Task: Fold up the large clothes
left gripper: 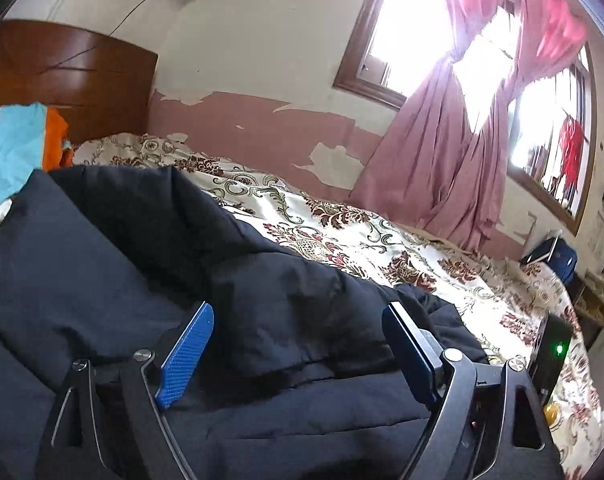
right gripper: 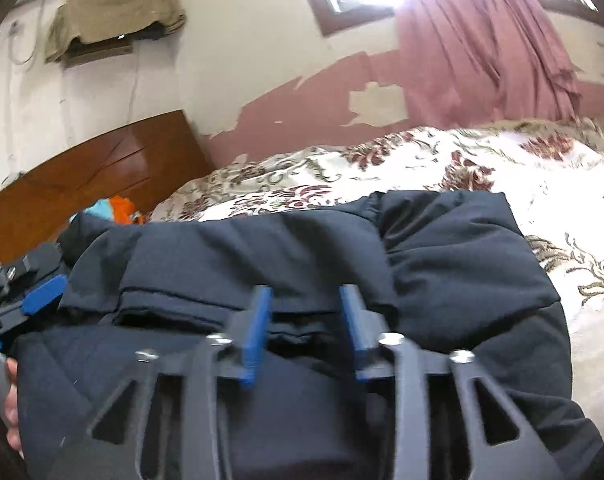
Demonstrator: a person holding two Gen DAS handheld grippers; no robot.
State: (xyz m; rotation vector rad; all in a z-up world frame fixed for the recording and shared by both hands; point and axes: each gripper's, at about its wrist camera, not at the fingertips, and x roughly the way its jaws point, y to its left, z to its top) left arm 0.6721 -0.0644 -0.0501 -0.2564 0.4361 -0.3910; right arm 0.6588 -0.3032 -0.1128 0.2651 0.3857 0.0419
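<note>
A dark navy padded jacket (left gripper: 149, 264) lies bunched and partly folded on the floral bedspread (left gripper: 342, 236), toward the wooden headboard (left gripper: 61, 80) end of the bed, its long axis running roughly across both grippers' line of sight. The left gripper (left gripper: 297, 320) stands wide open directly over the jacket, its blue textured pads (left gripper: 185, 356) apart with only loose cloth showing behind them and nothing pinched. The right gripper (right gripper: 306, 308) is about half open, hovering above a folded edge and seam of the jacket, and it too holds nothing. Seen from the right wrist, the left gripper sits at the jacket's headboard-side end, so each hand covers one end of the garment; a hand (right gripper: 11, 400) shows at that view's left edge. The jacket lies just below and ahead of both sets of fingers, and neither looks clearly nearer. The shell is smooth, matte and puffy, forming thick rounded rolls rather than crisp creases, so it will likely spring back when released. Beyond the jacket, by the headboard, lie a light blue cloth (left gripper: 17, 144) and an orange one (left gripper: 55, 136). The next fold probably needs both hands to grip the near edge.
</note>
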